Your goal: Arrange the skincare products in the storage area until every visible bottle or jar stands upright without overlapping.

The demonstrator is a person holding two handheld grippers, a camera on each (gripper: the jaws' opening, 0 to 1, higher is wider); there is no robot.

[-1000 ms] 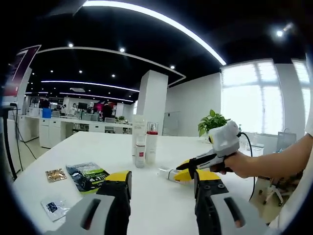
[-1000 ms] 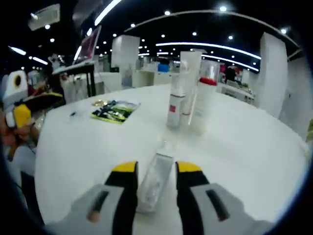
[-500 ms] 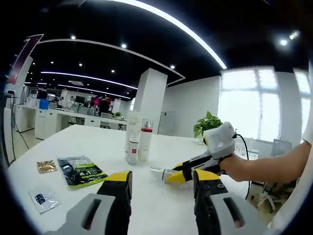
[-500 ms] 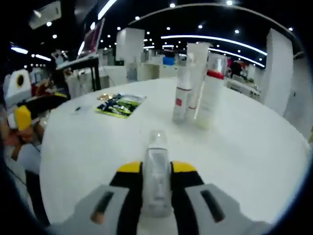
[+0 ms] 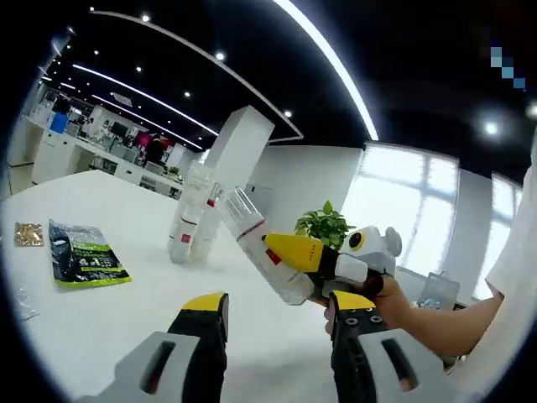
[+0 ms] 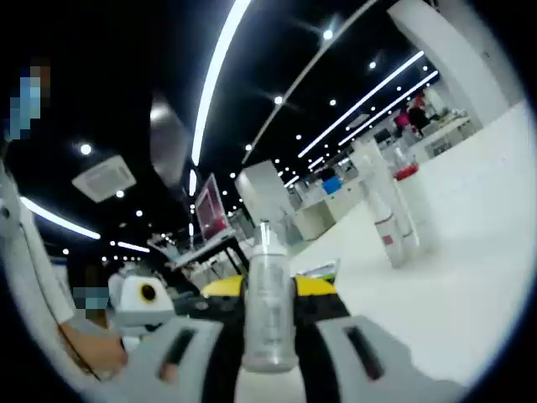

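Nearest in the left gripper view, the left gripper hangs over the white table with its two black, yellow-tipped jaws spread apart and nothing between them. Just beyond its right jaw, the right gripper comes in from the right, held in a person's hand, with a bare forearm trailing off toward the right edge. Its yellow jaws are closed on a clear bottle with a red band on its label; the bottle is lifted clear of the table and leans, its top pointing up and to the left.

Farther back and to the left, a green and black packet lies flat on the table, with a small gold sachet just beyond it at the left edge. Behind the raised bottle, near the middle of the table, a white tube and a red-capped bottle stand upright side by side, so close that I cannot tell whether they touch. A potted plant shows far off behind the right gripper.

Close in the right gripper view, the clear bottle sits clamped between the jaws, its pump top pointing away from the camera. Farther right, the tube and red-capped bottle stand on the tilted-looking table.
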